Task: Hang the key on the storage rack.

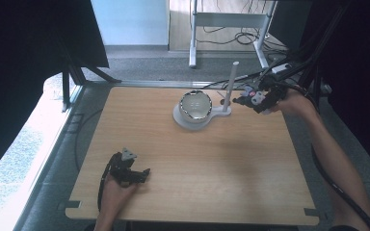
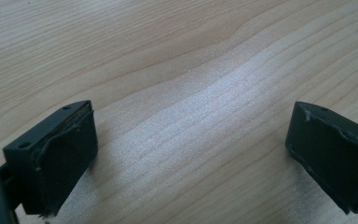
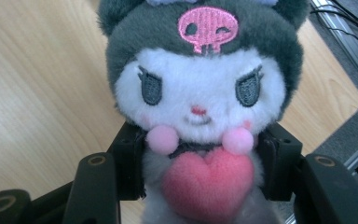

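A small plush doll [image 3: 200,93] with a white face, a dark grey hood bearing a pink skull and a pink heart on its chest sits between the jaws of my right gripper [image 3: 200,163], which is shut on its body. From above, that gripper [image 1: 251,98] holds the doll [image 1: 256,97] in the air at the table's far right, beside a white post [image 1: 230,85]. My left gripper [image 1: 142,174] rests low near the front left of the wooden table [image 1: 231,159]; its fingers [image 2: 51,154] stand wide apart over bare wood, open and holding nothing.
A shiny metal bowl [image 1: 196,105] sits on a white base [image 1: 185,122] at the far middle of the table, and the white post rises from that base's right end. Cables [image 1: 279,67] and a dark frame lie beyond the far right corner.
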Tool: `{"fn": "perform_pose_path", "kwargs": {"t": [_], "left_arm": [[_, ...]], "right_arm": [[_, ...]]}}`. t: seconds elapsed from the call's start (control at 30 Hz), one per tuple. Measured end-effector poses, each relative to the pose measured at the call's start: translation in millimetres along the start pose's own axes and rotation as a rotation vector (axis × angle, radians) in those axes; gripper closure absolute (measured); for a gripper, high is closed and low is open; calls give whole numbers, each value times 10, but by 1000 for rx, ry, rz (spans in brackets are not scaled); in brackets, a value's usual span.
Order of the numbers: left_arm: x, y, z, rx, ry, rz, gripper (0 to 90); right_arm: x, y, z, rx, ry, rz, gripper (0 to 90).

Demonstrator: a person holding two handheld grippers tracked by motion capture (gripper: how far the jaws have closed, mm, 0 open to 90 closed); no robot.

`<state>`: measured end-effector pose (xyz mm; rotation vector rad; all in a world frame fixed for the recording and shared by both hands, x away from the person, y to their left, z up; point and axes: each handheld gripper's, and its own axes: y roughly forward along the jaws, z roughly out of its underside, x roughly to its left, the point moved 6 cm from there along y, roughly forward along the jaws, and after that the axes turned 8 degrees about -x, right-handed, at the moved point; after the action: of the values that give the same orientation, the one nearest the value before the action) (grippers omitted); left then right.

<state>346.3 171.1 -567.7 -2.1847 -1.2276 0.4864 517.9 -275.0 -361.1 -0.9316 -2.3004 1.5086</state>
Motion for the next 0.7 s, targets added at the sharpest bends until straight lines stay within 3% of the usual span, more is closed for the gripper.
{"fn": "perform_pose_path", "kwargs": {"t": [0.2, 0.7], "left_arm": [[0, -2, 0, 3, 0, 2, 21], [0, -3, 0, 3, 1, 2, 21]], "right_arm": [[-159, -69, -30, -13, 25, 26, 445], [-386, -158, -180, -34, 50, 75, 446]]}}
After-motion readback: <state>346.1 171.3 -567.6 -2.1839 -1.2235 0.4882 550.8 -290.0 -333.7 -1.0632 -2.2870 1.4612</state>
